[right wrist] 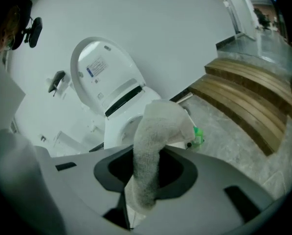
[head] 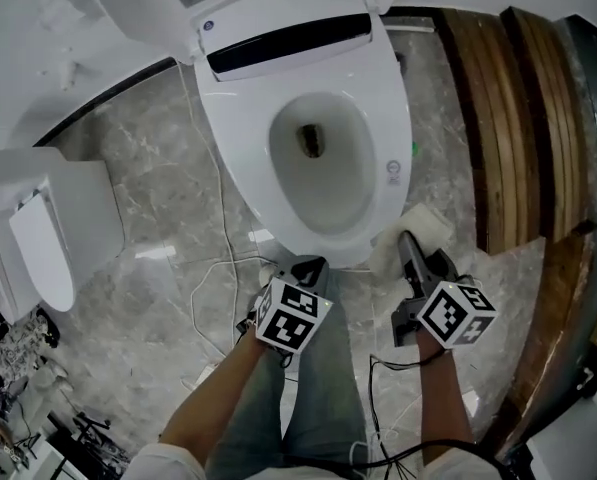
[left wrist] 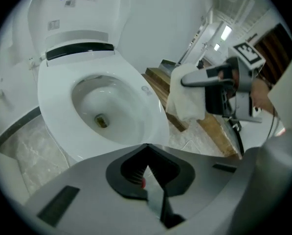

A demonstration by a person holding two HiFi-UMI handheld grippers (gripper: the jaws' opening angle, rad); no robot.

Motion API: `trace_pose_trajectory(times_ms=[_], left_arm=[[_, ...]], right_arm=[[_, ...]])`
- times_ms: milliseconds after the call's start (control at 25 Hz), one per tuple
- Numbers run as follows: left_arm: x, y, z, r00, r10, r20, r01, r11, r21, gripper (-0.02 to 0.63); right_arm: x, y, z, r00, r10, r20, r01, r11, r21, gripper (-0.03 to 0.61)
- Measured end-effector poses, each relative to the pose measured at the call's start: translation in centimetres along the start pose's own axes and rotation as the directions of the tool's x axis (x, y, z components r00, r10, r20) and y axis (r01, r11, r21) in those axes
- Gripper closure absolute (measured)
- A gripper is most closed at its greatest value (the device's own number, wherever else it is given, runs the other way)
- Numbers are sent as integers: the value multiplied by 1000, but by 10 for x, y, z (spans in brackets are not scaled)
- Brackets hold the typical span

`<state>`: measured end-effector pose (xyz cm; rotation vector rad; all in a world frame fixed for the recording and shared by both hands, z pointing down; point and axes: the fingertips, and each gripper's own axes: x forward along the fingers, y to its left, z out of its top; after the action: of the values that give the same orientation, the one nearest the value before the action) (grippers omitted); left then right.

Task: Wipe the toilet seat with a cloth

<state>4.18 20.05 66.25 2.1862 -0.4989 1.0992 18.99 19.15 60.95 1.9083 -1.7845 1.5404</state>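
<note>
The white toilet seat (head: 240, 138) lies down around the bowl, with its lid (right wrist: 99, 70) raised against the wall. My right gripper (head: 408, 243) hangs just off the seat's front right edge, shut on a white cloth (head: 428, 223). That cloth (right wrist: 155, 131) bulges out between its jaws and hides the seat's front in the right gripper view. My left gripper (head: 308, 266) hovers at the seat's front tip, shut, with nothing between its jaws. In the left gripper view the seat (left wrist: 53, 106) fills the left half, and the cloth (left wrist: 185, 99) hangs beside it on the right.
A wooden slatted platform (head: 493, 118) runs along the right. A second white fixture (head: 48, 238) stands at the left. Thin cables (head: 223, 268) trail over the marble floor before the bowl. A small green object (head: 415, 149) sits by the seat's right side. The person's legs (head: 308, 398) are below.
</note>
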Motion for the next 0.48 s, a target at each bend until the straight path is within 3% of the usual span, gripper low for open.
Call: trace_pose_trajectory(times_ms=[200, 360, 480], left_arm=[[-17, 30, 70, 992, -22, 124, 46, 981, -190, 604], [-23, 62, 127, 974, 49, 221, 3, 974, -228, 603], [-24, 78, 157, 962, 98, 255, -38, 973, -228, 603]], right_arm=[[53, 9, 58, 988, 67, -141, -101, 962, -254, 477], [102, 18, 111, 974, 62, -218, -146, 907, -394, 477], [139, 35, 147, 973, 73, -220, -158, 903, -399, 477]])
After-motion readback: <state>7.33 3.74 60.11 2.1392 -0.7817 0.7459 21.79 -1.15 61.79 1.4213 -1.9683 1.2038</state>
